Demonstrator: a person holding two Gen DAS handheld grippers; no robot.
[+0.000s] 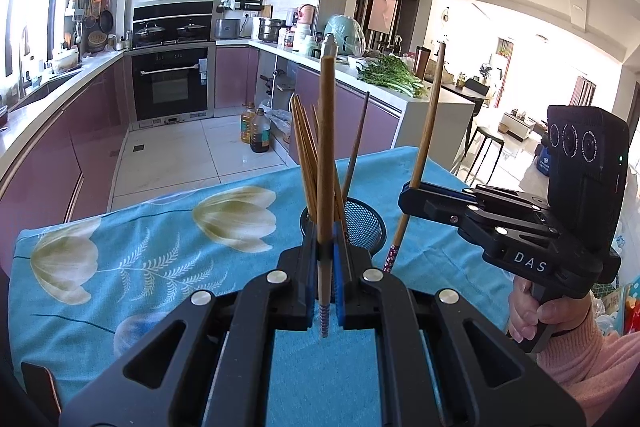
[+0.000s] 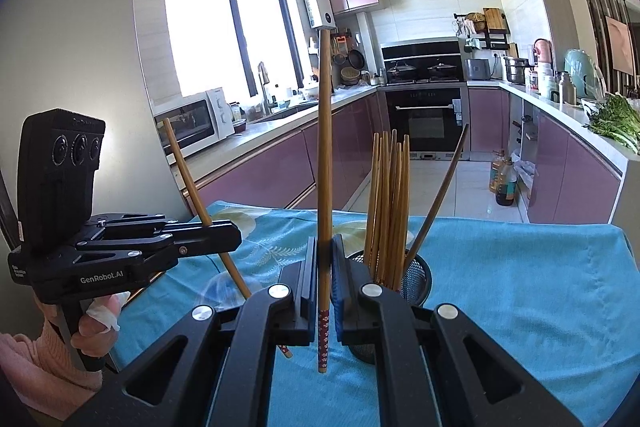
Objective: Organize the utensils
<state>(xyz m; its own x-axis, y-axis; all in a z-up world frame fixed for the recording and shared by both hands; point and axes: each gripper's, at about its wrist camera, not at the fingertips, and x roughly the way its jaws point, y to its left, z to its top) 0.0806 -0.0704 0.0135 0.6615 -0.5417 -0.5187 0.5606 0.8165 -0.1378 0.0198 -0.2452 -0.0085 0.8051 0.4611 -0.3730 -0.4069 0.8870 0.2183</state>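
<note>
Left wrist view, both grippers (image 1: 325, 259) (image 1: 412, 187) clamping chopsticks (image 1: 326, 155) upright, mesh holder (image 1: 366, 223) mid-cloth (image 1: 120, 247).

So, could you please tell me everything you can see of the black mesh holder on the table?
The mesh holder is a round black cup of what looks like wire mesh, standing upright on the blue floral tablecloth. A bundle of wooden chopsticks stands in it, plus one darker stick leaning right. It sits just beyond both grippers; nothing grips it.
</note>
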